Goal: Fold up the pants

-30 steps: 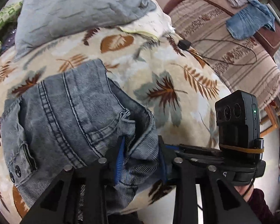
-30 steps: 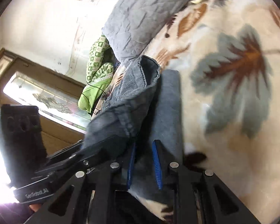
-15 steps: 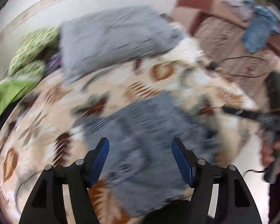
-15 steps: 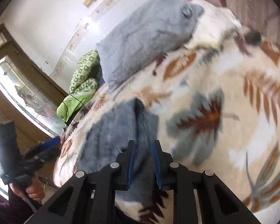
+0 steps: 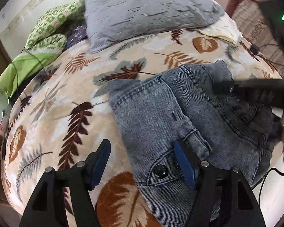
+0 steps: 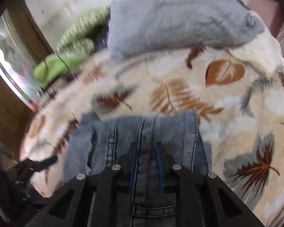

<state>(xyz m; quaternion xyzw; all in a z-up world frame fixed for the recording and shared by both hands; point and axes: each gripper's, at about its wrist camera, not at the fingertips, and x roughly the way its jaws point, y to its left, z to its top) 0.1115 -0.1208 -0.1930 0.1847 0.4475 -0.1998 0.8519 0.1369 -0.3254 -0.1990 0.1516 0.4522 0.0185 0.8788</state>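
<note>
The pants point(image 5: 189, 117) lie bunched on the leaf-print blanket point(image 5: 70, 98), filling the lower right of the left wrist view. The left gripper point(image 5: 142, 158) has just been opening; its jaws stand spread, the denim's buttoned edge between them, unpinched. The right gripper point(image 6: 145, 162) is pinching a denim fold at bottom centre of its view, seams running away toward the grey pillow point(image 6: 179, 19).
</note>
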